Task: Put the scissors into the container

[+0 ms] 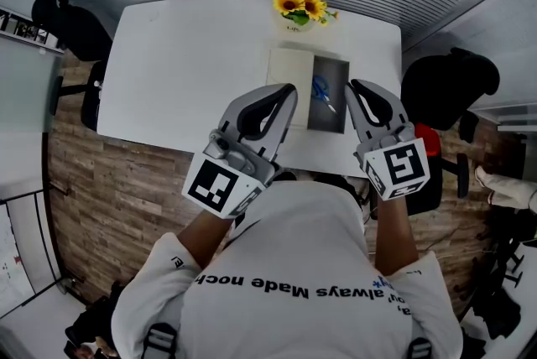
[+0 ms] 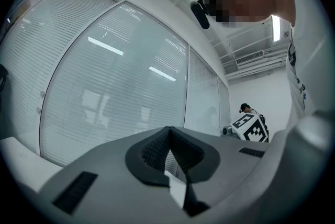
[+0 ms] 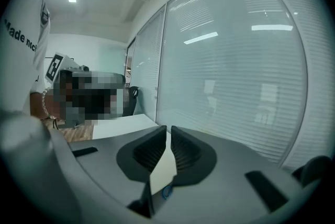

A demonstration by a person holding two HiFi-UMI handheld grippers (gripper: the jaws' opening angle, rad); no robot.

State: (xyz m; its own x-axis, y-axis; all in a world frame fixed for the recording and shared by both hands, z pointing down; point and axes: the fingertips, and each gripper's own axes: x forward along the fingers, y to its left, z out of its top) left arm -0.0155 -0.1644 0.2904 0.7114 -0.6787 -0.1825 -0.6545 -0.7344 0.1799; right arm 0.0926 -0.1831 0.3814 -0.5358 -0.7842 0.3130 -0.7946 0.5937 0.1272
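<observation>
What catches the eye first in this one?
The yellow sunflowers at the white table's far edge stand out first. Just in front of them, blue scissors lie inside a dark container. Nearest the camera, the left gripper and right gripper hover over the table's near edge, both empty.

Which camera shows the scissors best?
Head view: the scissors lie whole inside the dark container. The right gripper view catches only a blue sliver, likely a handle; the left gripper view shows none.

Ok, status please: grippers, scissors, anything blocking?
Left gripper jaws shut, empty. Right gripper jaws slightly apart, empty. Scissors lying inside container. No obstruction seen.
</observation>
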